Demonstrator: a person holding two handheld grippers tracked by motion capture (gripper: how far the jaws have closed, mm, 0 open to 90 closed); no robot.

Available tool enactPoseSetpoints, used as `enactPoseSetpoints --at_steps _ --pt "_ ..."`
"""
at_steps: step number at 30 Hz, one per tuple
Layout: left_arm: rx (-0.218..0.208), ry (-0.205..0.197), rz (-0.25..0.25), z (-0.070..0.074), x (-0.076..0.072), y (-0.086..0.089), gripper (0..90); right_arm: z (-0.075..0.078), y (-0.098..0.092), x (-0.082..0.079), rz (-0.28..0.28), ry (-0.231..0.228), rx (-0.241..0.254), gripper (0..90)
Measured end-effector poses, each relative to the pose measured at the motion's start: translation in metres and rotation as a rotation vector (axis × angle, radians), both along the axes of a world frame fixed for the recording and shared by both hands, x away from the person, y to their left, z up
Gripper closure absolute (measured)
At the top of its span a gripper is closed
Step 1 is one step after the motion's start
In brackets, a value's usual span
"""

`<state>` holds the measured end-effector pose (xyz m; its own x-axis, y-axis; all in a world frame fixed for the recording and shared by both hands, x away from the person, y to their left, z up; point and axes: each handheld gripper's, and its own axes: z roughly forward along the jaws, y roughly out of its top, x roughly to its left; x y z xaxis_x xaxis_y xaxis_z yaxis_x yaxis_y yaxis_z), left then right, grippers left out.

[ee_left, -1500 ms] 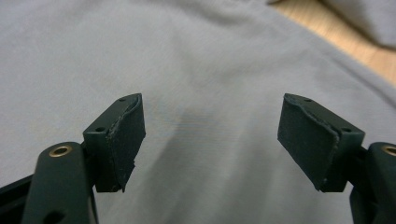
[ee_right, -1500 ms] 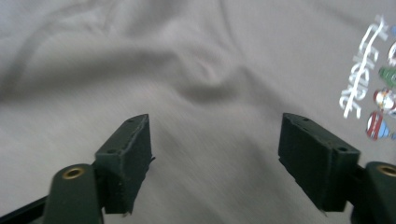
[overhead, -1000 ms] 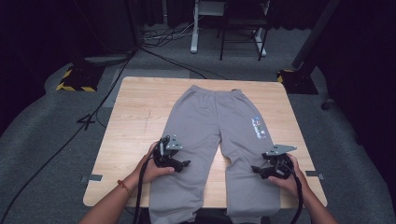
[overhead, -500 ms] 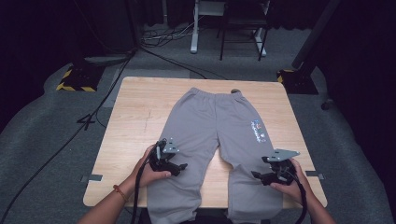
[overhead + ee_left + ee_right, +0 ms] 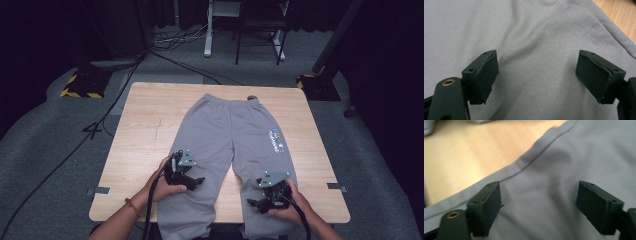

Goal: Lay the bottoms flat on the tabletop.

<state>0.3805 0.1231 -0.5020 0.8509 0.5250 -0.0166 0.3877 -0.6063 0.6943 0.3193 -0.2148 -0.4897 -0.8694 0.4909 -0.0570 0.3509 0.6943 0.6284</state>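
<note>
Grey sweatpants (image 5: 235, 135) lie flat on the wooden table (image 5: 150, 115), waistband at the far side and legs running toward the person. My left gripper (image 5: 198, 181) rests over the left leg, pointing right. In the left gripper view it (image 5: 537, 75) stands open just above smooth grey fabric (image 5: 536, 32). My right gripper (image 5: 253, 202) sits at the lower right leg, pointing left toward the inner edge. Its jaws (image 5: 539, 202) have just been opening and stand wide, with cloth (image 5: 586, 152) below them and no pad pressing on it. The leg's seam (image 5: 524, 165) runs just ahead.
A small printed logo (image 5: 275, 140) marks the right leg. Bare wood (image 5: 461, 152) shows between the legs. A small dark object (image 5: 251, 97) sits by the waistband at the table's far edge. Cables (image 5: 100, 125) and yellow-black striped bases (image 5: 80, 85) lie on the floor.
The right gripper has slid left and nearer the person, from the leg's outer side toward its inner edge. The left gripper has stayed about where it was.
</note>
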Motion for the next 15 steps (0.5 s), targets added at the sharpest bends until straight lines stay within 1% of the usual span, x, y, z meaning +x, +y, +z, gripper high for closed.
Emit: enactPoseSetpoints --at_steps 2,3,5,7,8,9,10,11,12,13,15 --pt "0.000 0.000 0.002 0.000 0.000 0.000 19.0 0.001 -0.001 -0.010 0.013 -0.013 -0.015 17.4" --pt "0.002 0.000 0.004 0.000 -0.001 0.000 19.0 0.001 -0.001 -0.013 0.020 -0.015 -0.023 15.9" --pt "0.004 -0.003 0.010 0.000 -0.001 0.000 19.1 0.002 0.001 -0.018 0.039 -0.018 -0.034 15.8" --pt "0.004 -0.002 0.016 0.000 -0.003 0.000 19.3 0.003 0.001 -0.019 0.056 -0.010 -0.035 17.6" --pt "0.005 0.000 0.015 0.001 -0.003 -0.001 19.3 0.004 0.001 -0.018 0.060 -0.010 -0.030 20.4" --pt "0.009 0.004 0.015 0.001 -0.004 -0.001 19.3 0.007 -0.001 -0.016 0.049 -0.023 -0.020 21.6" --pt "0.016 0.006 0.017 0.003 -0.004 -0.001 18.7 0.010 -0.002 -0.013 0.038 -0.033 -0.008 20.0" --pt "0.020 0.008 0.017 0.004 -0.004 0.000 17.8 0.016 -0.006 -0.008 0.013 -0.044 0.021 18.7" --pt "0.013 -0.003 0.013 0.007 -0.004 0.002 18.4 0.019 -0.009 -0.004 -0.002 -0.047 0.033 19.3" --pt "-0.002 -0.018 0.014 0.010 -0.004 0.004 18.7 0.026 -0.015 0.002 -0.024 -0.068 0.045 19.2" --pt "-0.011 -0.044 0.011 0.017 -0.004 0.011 18.7 0.036 -0.026 0.012 -0.066 -0.099 0.075 19.4"
